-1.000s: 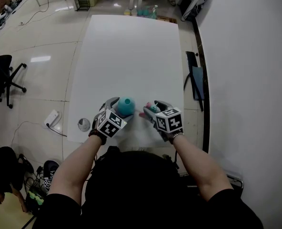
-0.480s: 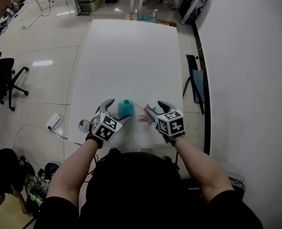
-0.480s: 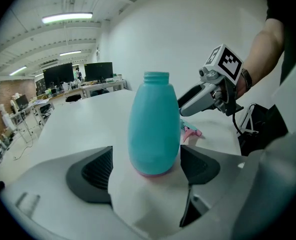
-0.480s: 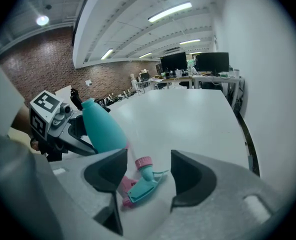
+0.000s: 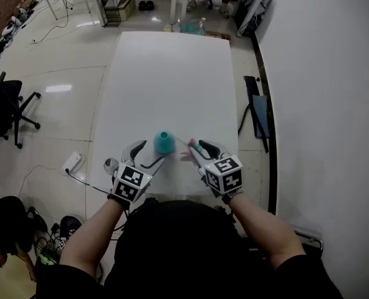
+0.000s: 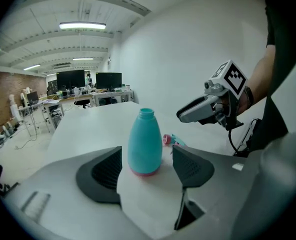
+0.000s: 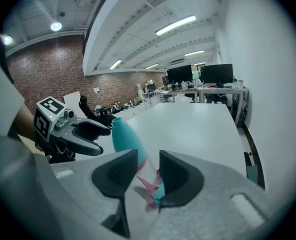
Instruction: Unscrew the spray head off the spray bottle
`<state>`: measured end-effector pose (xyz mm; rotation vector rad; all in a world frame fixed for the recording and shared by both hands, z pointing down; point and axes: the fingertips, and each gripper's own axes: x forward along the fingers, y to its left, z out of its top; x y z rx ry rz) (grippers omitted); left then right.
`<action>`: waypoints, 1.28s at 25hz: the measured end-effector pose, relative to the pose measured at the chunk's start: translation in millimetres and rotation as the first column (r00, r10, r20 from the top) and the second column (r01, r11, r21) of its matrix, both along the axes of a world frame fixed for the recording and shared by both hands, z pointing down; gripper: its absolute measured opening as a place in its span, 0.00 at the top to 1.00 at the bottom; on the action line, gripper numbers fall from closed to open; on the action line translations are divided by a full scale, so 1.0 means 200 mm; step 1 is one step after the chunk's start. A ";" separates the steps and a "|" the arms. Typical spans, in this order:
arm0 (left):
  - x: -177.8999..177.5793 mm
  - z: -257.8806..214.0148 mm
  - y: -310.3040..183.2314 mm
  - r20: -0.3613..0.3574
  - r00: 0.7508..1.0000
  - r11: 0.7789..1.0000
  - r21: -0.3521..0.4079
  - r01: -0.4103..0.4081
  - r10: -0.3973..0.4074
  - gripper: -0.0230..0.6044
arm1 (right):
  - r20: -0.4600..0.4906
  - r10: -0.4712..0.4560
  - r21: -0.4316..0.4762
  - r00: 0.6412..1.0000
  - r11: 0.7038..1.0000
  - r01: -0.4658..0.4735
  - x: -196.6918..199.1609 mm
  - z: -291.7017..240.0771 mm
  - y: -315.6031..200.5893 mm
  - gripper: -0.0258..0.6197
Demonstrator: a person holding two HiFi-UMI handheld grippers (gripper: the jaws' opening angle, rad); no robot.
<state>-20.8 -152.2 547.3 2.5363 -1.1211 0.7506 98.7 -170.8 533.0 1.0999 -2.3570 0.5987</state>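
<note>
Head view, smooth conical teal bottle (image 5: 164, 143)

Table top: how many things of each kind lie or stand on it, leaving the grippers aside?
Spray bottle, uncapped: 1
Spray head, detached: 1
Total: 2

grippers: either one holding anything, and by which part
Nothing held: left gripper and right gripper jaws, just closing, are empty; bottle, spray head on table.

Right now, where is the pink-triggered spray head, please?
Head view: the spray head lies on the white table, just right of the teal plastic bottle.
</note>
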 end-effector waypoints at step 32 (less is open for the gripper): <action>0.31 -0.34 0.14 -0.127 0.987 0.995 0.028 -0.092 0.094 0.94 | -0.006 -0.093 0.054 0.996 0.994 0.093 -0.18 -0.21 0.19 0.97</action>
